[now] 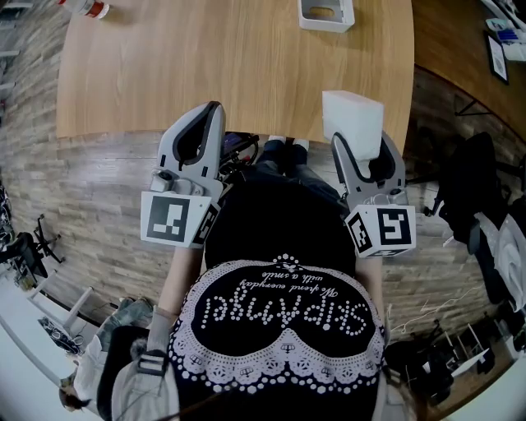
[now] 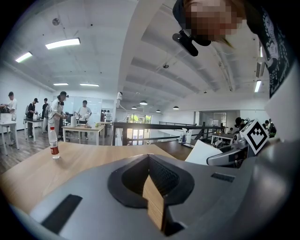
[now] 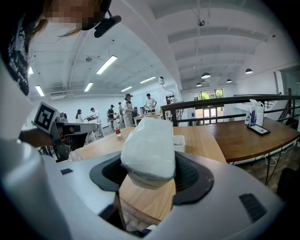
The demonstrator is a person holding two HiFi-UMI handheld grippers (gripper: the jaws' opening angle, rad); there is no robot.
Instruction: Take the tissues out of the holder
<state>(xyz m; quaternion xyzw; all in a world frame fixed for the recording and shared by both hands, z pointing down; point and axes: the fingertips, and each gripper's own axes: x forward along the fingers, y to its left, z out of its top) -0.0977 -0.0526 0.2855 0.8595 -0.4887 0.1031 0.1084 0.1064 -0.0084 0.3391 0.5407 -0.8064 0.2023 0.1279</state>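
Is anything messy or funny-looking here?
Nothing is spilled or broken. One thing looks odd: the pack of tissues is up in the air, pinched in the right tongs by the table edge, far from the white holder.

We're looking at a light wood table [image 1: 205, 74] standing on a plank floor [image 1: 99, 189]. Two things are sitting on it, well apart. A clear bottle [image 1: 89, 8] with a red label is standing upright at the far left corner. A white holder [image 1: 326, 15] is sitting at the far edge, right of centre. A darker table [image 1: 460, 33] is standing just beside its right side, carrying a flat dark slab [image 1: 497, 57].
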